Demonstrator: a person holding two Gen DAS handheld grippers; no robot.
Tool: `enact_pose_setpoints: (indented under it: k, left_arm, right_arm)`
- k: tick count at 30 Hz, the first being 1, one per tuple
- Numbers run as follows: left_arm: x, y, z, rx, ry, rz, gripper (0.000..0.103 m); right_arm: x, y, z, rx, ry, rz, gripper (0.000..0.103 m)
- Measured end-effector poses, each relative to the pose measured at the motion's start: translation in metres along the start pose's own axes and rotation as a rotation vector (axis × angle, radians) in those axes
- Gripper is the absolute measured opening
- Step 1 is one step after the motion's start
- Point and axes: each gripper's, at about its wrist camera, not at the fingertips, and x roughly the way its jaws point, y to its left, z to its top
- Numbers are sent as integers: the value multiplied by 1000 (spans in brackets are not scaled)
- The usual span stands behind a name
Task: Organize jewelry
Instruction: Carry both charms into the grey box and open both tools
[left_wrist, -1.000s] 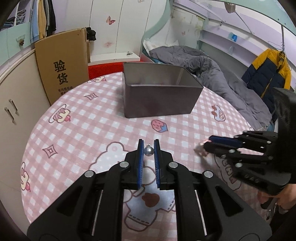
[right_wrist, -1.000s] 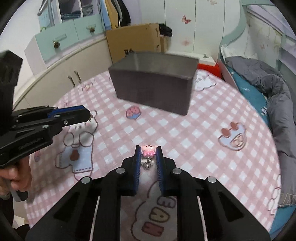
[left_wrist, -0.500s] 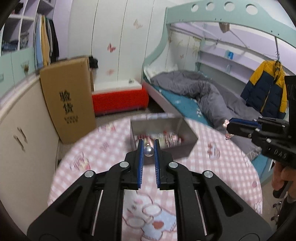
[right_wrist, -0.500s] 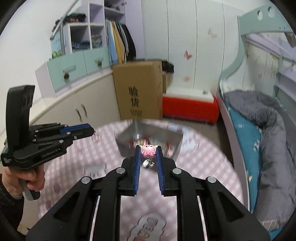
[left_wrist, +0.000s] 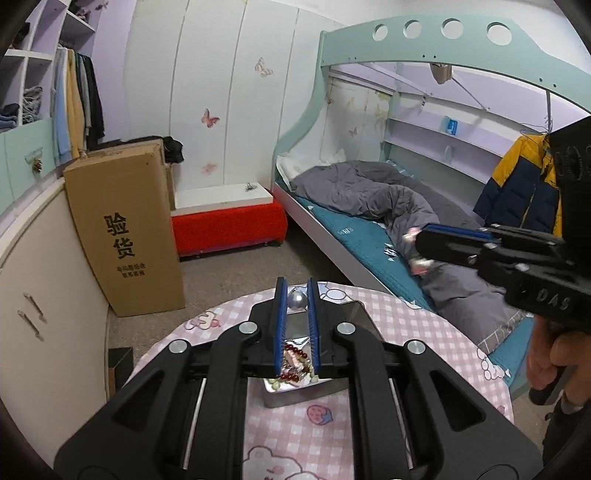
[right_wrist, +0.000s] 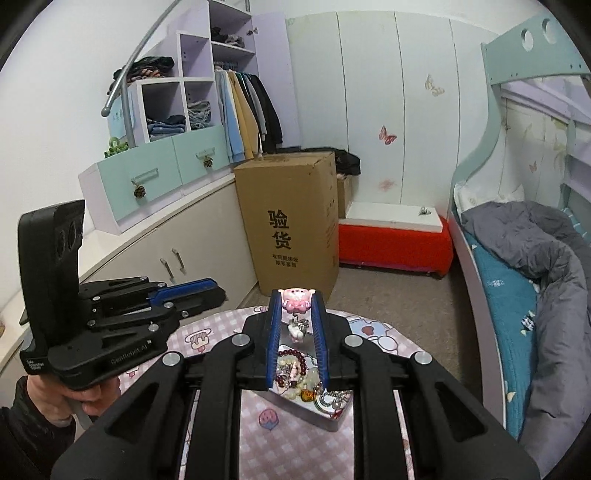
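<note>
Silver bead (left_wrist: 296, 301) pinched in left claw (left_wrist: 296, 295).

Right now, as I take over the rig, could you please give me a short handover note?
Left gripper: shut on a silver bead, held in the air above the tin.
Right gripper: shut on a pink charm, its pendant dangling, also above the tin.
Tin: on the pink checked table, already holding bracelets and beads.
Done: both pieces picked up.
Left: probably lower each over the tin, release, then check the table for more.
</note>
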Motion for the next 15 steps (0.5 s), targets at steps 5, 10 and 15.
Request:
enact_pose_setpoints:
  k: [5, 10, 15]
  left_arm:
    - [33, -2, 0, 33, 72, -14, 12]
    - [43, 7, -3, 11, 61, 89, 96]
    - [23, 19, -4, -52, 29, 158, 96]
  right_arm:
    - [40, -20, -11, 75, 95, -6, 16]
    - [51, -41, -27, 179, 124, -46, 70]
    - [31, -50, -29, 235, 76, -73, 96]
